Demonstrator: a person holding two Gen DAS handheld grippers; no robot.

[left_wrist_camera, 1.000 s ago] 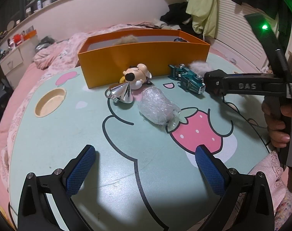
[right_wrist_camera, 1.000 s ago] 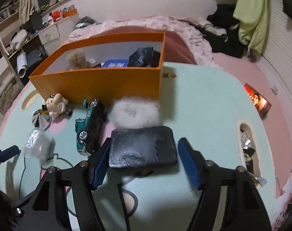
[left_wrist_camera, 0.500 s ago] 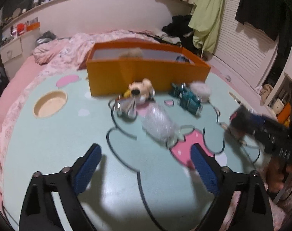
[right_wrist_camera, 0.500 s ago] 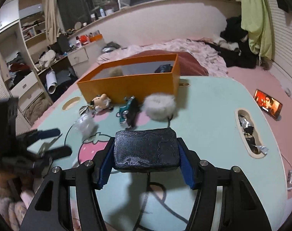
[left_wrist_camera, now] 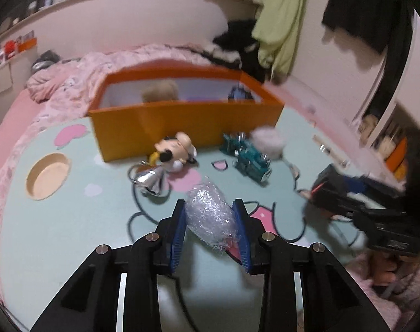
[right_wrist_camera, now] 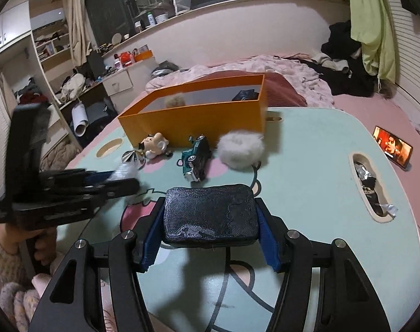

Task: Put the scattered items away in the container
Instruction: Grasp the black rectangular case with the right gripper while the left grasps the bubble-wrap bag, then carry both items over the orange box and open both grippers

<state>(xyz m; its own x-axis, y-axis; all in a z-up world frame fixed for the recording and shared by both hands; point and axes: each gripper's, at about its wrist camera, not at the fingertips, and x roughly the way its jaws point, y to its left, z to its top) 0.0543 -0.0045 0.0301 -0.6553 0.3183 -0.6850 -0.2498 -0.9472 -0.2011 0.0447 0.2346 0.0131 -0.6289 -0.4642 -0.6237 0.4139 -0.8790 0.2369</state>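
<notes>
Tidying is sitting partway: the orange container [right_wrist_camera: 193, 119] at the table's [right_wrist_camera: 315, 166] far edge is already holding a tan fluffy ball [right_wrist_camera: 175, 100] and a dark bundle [right_wrist_camera: 244, 95]. Both grippers are loading up, the left gripper [left_wrist_camera: 210, 229] closing its jaws around the crinkly plastic wad [left_wrist_camera: 210, 215], the right gripper [right_wrist_camera: 210, 238] pinching the black pouch [right_wrist_camera: 210, 213] above the table's near edge. Lying loose before the container's front wall are the cartoon figurine [right_wrist_camera: 154, 145], silver cone [right_wrist_camera: 130, 157], green toy car [right_wrist_camera: 196, 157] and white pom-pom [right_wrist_camera: 241, 150]
</notes>
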